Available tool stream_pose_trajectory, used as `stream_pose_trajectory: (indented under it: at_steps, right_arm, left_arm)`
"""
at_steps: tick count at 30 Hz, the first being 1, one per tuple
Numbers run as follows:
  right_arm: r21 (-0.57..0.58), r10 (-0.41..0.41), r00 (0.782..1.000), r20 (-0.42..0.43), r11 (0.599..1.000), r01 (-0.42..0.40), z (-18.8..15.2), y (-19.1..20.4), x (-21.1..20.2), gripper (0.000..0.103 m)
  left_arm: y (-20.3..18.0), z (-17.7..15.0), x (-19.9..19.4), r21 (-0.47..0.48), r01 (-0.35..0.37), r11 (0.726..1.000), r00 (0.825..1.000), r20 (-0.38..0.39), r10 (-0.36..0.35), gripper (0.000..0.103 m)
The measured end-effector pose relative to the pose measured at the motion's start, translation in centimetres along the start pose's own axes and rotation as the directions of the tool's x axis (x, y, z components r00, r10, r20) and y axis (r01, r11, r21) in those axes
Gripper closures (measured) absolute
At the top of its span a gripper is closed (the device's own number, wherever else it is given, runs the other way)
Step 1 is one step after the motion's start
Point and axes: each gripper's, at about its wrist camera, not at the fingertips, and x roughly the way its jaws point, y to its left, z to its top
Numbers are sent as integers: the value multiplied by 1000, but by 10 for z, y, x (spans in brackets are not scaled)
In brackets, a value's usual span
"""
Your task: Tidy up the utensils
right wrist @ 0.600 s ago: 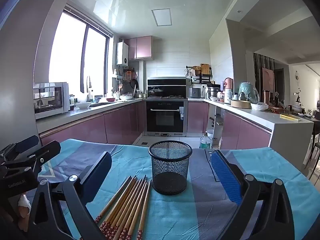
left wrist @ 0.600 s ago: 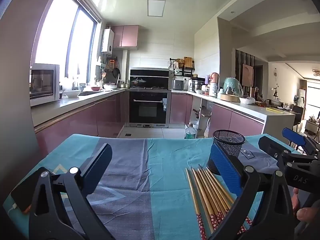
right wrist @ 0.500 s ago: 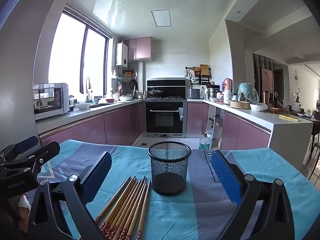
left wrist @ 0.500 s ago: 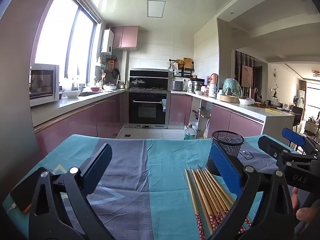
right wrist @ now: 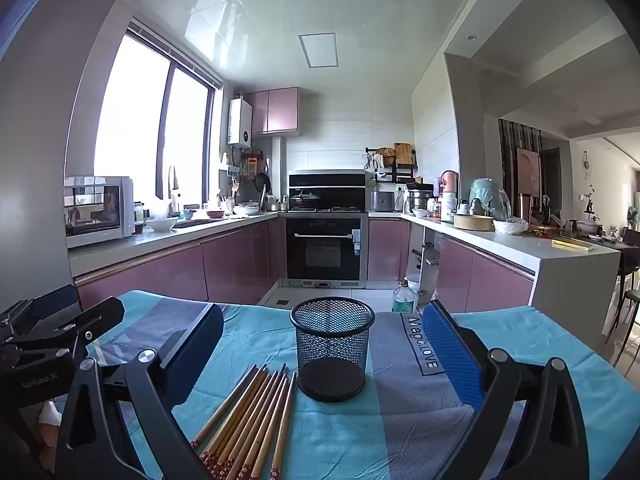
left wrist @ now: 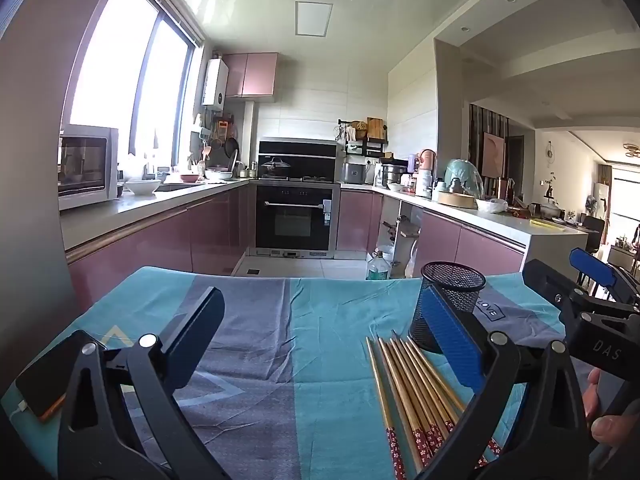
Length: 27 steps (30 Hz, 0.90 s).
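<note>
Several wooden chopsticks [right wrist: 250, 420] with red patterned ends lie side by side on the teal and grey tablecloth [right wrist: 400, 420]. A black mesh cup [right wrist: 332, 348] stands upright and empty just beyond their tips. My right gripper [right wrist: 320, 344] is open and empty, above the cloth, with the cup between its fingers' line of sight. My left gripper [left wrist: 320, 328] is open and empty, to the left of the chopsticks [left wrist: 412, 392] and cup [left wrist: 452, 304]. The right gripper's body shows at the right edge of the left wrist view.
A phone [left wrist: 40, 376] lies at the cloth's left edge. Beyond the table's far edge are the kitchen floor, an oven [right wrist: 326, 248], pink cabinets and a plastic bottle [right wrist: 402, 300] on the floor.
Both views have shifted slightly; the cup and chopsticks sit a little lower in the frames. Both grippers stay open and nothing on the table has moved.
</note>
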Motion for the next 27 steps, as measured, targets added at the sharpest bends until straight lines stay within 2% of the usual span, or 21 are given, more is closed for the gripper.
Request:
stream_pose_trajectory:
  at_steps: [27]
  right_arm:
    - [5, -10, 1000, 10, 1000, 10, 1, -3, -1, 7]
  left_arm:
    - [-2, -1, 1, 1, 6, 1000, 1000, 13, -6, 6]
